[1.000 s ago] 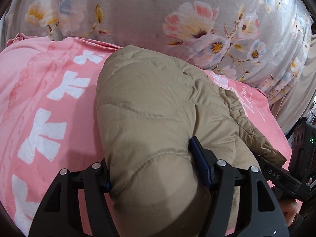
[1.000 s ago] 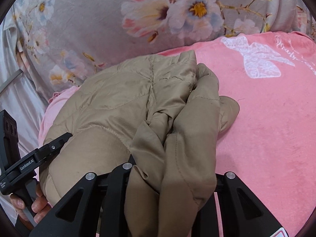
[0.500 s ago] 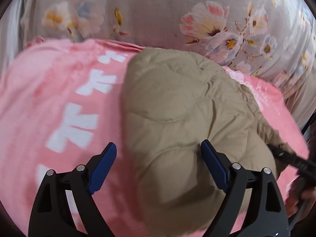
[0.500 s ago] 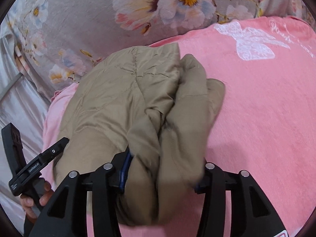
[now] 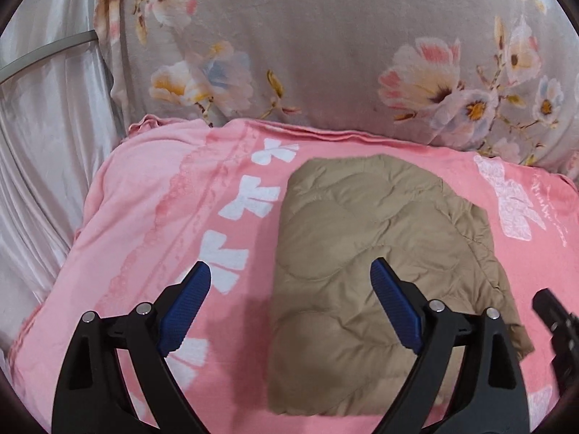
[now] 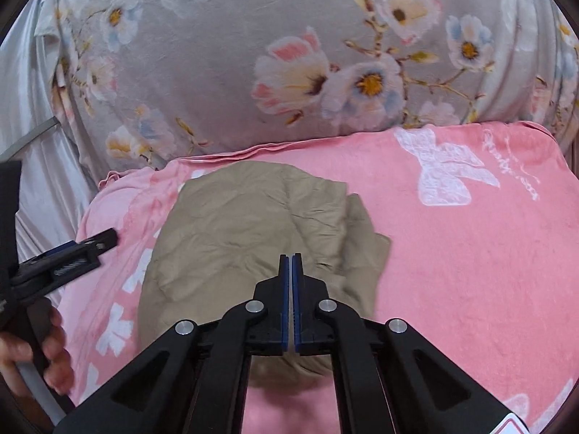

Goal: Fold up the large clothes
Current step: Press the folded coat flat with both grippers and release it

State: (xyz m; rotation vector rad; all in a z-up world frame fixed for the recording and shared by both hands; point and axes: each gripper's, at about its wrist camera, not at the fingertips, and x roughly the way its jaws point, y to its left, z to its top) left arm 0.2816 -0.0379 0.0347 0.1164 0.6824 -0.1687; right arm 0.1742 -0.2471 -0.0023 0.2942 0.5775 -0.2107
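The tan quilted jacket (image 5: 365, 271) lies folded into a compact bundle on the pink blanket (image 5: 152, 217), nearer its left edge, with a looser flap poking out on its right side, and neither tool touches it, which suggests the folding is about done and both hands are free of it. The left gripper (image 5: 289, 307) hovers over the bundle's near left edge with its blue pads spread wide, while the right gripper (image 6: 290, 300) hangs above the near end with its pads pressed together on nothing. Behind the blanket a floral cushion (image 6: 289, 54) rises like a wall and pale satin sheeting (image 5: 47, 144) falls away at the left, so nothing blocks the jacket itself.
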